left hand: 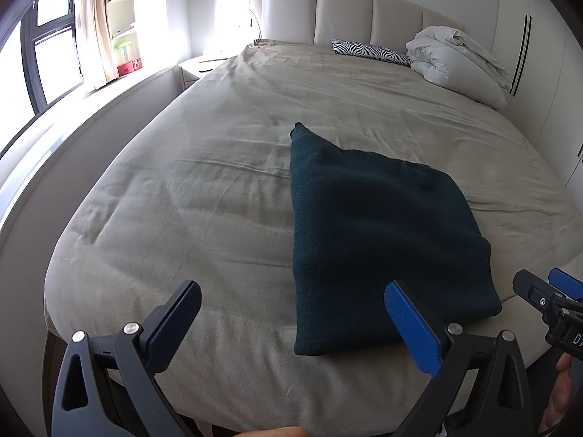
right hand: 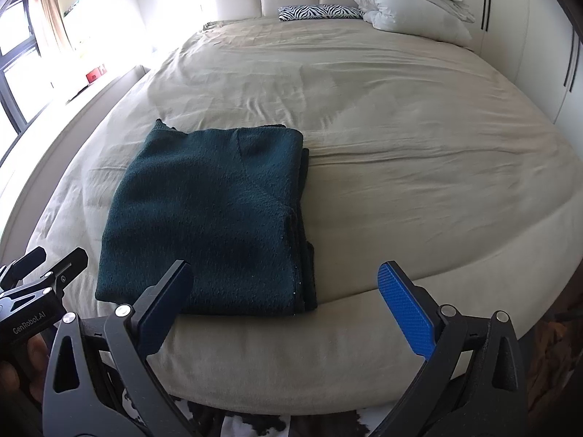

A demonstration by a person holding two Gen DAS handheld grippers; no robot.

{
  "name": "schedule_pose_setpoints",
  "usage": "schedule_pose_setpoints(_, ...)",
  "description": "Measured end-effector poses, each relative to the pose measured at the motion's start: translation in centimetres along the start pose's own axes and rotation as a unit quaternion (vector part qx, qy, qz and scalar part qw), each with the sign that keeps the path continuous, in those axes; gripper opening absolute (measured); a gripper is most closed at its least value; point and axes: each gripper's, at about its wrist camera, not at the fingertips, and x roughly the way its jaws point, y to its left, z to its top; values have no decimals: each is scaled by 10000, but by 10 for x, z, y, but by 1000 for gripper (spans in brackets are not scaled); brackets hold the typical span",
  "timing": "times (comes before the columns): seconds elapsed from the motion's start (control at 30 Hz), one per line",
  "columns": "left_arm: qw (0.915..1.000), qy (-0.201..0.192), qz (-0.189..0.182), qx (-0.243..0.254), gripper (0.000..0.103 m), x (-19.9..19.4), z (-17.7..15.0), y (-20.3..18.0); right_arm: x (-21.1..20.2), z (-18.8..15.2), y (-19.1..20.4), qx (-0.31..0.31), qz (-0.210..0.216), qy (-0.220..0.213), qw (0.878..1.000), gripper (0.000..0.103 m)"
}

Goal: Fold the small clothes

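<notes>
A dark teal knitted garment (right hand: 207, 218) lies folded flat on a beige bed (right hand: 400, 145), near its foot edge. Its long axis runs from the foot edge toward the padded headboard (left hand: 342, 11), and one loose corner (the far left one) points at the headboard. Stacked layer edges show along its right side. The left gripper (left hand: 302, 324) and the right gripper (right hand: 284, 309) both hover just short of the near edge, jaws spread wide and holding nothing. A zebra-print pillow (right hand: 319, 11) and white bedding (right hand: 411, 3) sit by the headboard.
</notes>
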Motion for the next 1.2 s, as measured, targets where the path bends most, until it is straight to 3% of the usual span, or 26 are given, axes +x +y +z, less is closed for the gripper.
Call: schedule_pose_setpoints(1.2, 10000, 8, 2, -3, 103, 0, -2, -2, 3, -3, 1, -11, -3, 101, 9999, 103)
